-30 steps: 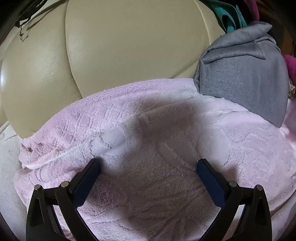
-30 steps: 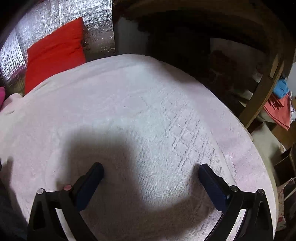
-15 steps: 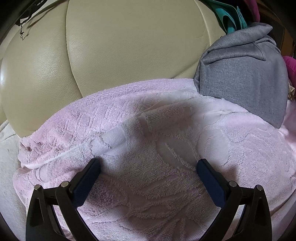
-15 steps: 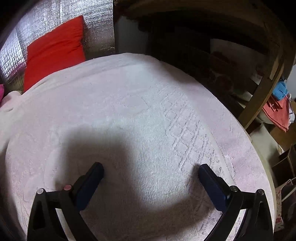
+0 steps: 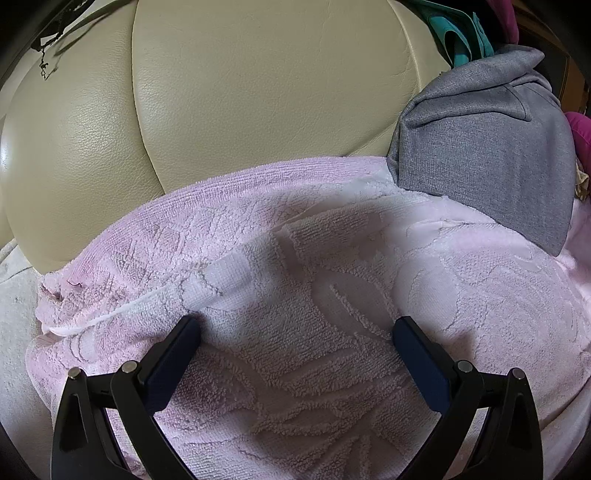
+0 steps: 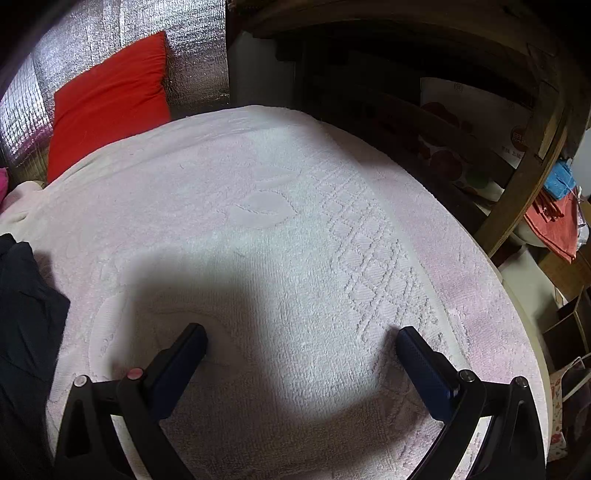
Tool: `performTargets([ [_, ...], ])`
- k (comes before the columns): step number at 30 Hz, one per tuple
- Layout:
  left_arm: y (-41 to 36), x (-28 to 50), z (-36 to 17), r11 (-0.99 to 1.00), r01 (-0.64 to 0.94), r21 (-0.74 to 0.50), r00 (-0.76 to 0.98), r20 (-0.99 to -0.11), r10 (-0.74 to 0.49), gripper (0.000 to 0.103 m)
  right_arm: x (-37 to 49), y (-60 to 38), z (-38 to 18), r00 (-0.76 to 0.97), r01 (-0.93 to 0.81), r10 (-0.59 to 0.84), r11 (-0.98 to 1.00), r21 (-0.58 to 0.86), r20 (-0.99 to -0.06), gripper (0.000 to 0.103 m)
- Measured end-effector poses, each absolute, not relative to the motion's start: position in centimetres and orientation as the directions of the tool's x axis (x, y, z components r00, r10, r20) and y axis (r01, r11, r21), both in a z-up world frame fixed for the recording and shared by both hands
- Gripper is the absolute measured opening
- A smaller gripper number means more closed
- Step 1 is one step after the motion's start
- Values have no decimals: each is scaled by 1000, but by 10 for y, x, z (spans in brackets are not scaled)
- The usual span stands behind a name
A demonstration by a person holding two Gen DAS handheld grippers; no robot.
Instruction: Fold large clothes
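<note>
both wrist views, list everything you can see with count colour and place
pale pink terry towel: one, spread under both tools, embossed pattern
cream leather sofa backrest: one, behind the towel
grey knit garment: one, folded, on the towel's far right corner
teal cloth: one, behind the grey garment
red cushion: one, against silver foil wall
black cloth: one, left edge of right view
wooden frame: one, brown, right
left tool: open, over towel
right tool: open, over towel

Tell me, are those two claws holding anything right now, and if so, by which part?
Nothing is held. The left gripper and the right gripper are both open over the pink towel, with no fabric pinched between their fingers.
</note>
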State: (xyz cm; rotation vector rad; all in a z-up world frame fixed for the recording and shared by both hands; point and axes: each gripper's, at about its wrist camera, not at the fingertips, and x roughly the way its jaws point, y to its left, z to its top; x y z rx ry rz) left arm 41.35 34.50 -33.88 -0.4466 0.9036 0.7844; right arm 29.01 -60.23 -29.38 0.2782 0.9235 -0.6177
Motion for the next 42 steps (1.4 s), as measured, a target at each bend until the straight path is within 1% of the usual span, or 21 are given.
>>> performTargets([
  [7, 345, 413, -341, 645, -764, -28, 377, -830, 411, 103, 290, -602, -294, 448, 607, -376, 794, -33, -811, 103],
  [12, 342, 418, -340, 635, -772, 8, 348, -831, 434, 103, 291, -602, -295, 448, 605, -376, 795, -34, -811, 103],
  [14, 345, 416, -341, 633, -774, -23, 365, -833, 416, 103, 291, -602, -294, 447, 605, -378, 795, -37, -811, 103],
  [18, 345, 418, -341, 635, -773, -16, 358, -837, 415, 103, 290, -602, -295, 447, 605, -377, 796, -36, -811, 103],
  [21, 349, 416, -338, 684, -729, -18, 360, -860, 361, 103, 290, -602, -295, 448, 605, -377, 796, -35, -811, 103],
  [22, 349, 413, -335, 717, -697, -7, 358, -870, 340, 103, 290, -602, -295, 448, 605, -377, 796, -36, -811, 103],
  [23, 346, 407, -330, 739, -673, 15, 358, -868, 344, 103, 290, -602, -295, 448, 605, -377, 796, -36, -811, 103],
  [24, 338, 396, -321, 751, -657, 59, 373, -841, 392, 103, 290, -602, -295, 447, 605, -378, 796, -37, -811, 103],
  [26, 312, 371, -296, 785, -601, 154, 442, -754, 486, 103, 290, -602, -295, 448, 605, -376, 796, -35, -811, 103],
  [27, 297, 359, -282, 814, -548, 193, 469, -734, 491, 103, 290, -602, -295, 448, 605, -377, 795, -36, -811, 103],
  [29, 268, 341, -257, 870, -447, 206, 507, -743, 437, 103, 290, -602, -295, 447, 605, -377, 795, -36, -811, 103],
  [31, 231, 323, -224, 912, -354, 207, 580, -717, 388, 103, 290, -602, -295, 448, 605, -377, 795, -36, -811, 103],
  [34, 181, 309, -179, 959, -247, 138, 692, -668, 275, 103, 290, -602, -295, 447, 605, -378, 795, -37, -811, 103],
  [36, 146, 307, -171, 972, -216, 96, 738, -635, 227, 103, 290, -602, -295, 448, 605, -378, 795, -36, -811, 103],
  [37, 127, 312, -170, 976, -202, 83, 739, -641, 208, 103, 290, -602, -295, 447, 605, -378, 795, -37, -811, 103],
  [40, 75, 323, -180, 986, -162, 38, 698, -702, 142, 103, 290, -602, -295, 448, 605, -377, 795, -36, -811, 103],
  [42, 38, 318, -184, 988, -143, 54, 659, -740, 136, 103, 290, -601, -295, 449, 606, -379, 795, -36, -809, 103],
])
